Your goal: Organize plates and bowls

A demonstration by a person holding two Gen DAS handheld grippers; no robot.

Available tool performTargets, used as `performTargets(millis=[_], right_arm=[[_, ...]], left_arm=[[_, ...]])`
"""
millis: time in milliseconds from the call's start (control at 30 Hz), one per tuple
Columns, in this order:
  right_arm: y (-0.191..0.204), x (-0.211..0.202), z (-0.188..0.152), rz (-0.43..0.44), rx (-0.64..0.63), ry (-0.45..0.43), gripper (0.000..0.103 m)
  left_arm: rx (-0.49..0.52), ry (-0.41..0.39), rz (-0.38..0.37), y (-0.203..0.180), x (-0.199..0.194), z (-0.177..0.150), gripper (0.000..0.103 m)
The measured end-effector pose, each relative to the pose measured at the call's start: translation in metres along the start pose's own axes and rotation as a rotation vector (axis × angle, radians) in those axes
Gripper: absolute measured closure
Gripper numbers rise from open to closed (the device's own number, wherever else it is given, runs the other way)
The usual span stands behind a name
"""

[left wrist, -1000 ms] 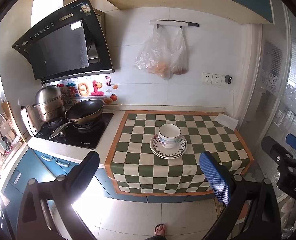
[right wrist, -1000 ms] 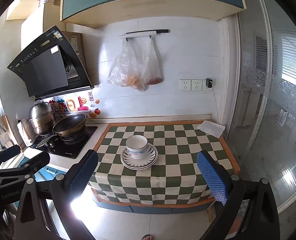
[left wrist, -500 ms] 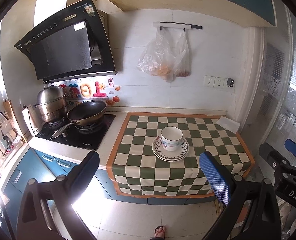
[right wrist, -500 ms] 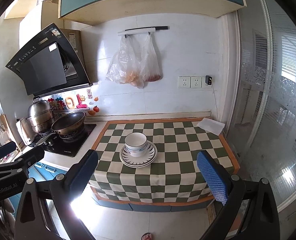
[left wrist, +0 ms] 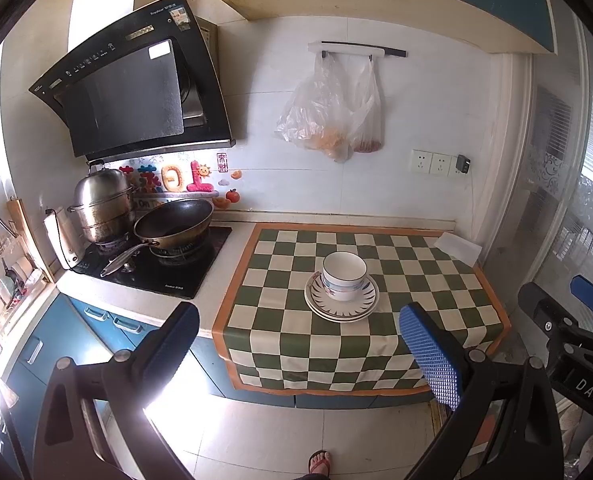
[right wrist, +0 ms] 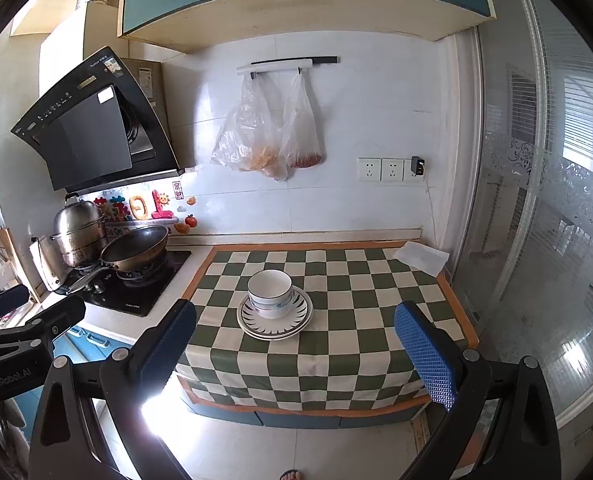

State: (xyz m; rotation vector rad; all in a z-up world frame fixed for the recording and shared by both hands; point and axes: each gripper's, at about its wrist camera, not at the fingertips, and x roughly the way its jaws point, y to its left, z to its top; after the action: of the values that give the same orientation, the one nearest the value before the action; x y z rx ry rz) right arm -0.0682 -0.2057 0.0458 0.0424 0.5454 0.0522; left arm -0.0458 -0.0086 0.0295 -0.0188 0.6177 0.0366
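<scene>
Fingers [left wrist: 432, 356] of both grippers spread wide, empty; stacked bowls [left wrist: 343, 276] on plates [left wrist: 340, 307] well beyond them

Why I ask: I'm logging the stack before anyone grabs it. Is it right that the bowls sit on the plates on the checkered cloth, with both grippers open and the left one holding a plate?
Not quite. In the left wrist view, the left gripper is open and holds nothing; the bowls sit on the plates on the checkered cloth. The right gripper is open too.

A pale kitchen counter [left wrist: 216, 312] carries a green-and-cream checked cloth with an orange border [left wrist: 296, 340]; on it sit stacked white plates with dark rim streaks [left wrist: 341, 305] and a folded white paper [left wrist: 456, 246], beside a black glass hob [left wrist: 156, 268]
</scene>
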Motion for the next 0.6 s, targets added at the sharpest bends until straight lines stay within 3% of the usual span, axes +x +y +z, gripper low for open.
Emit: performTargets(millis=[600], right_arm=[[-0.0016, 0.0045, -0.0052, -0.002, -0.003, 0.001, 0.002]], left_arm=[[0.007, 0.008, 0.003, 0.0062, 0.0058, 0.0019, 0.000]])
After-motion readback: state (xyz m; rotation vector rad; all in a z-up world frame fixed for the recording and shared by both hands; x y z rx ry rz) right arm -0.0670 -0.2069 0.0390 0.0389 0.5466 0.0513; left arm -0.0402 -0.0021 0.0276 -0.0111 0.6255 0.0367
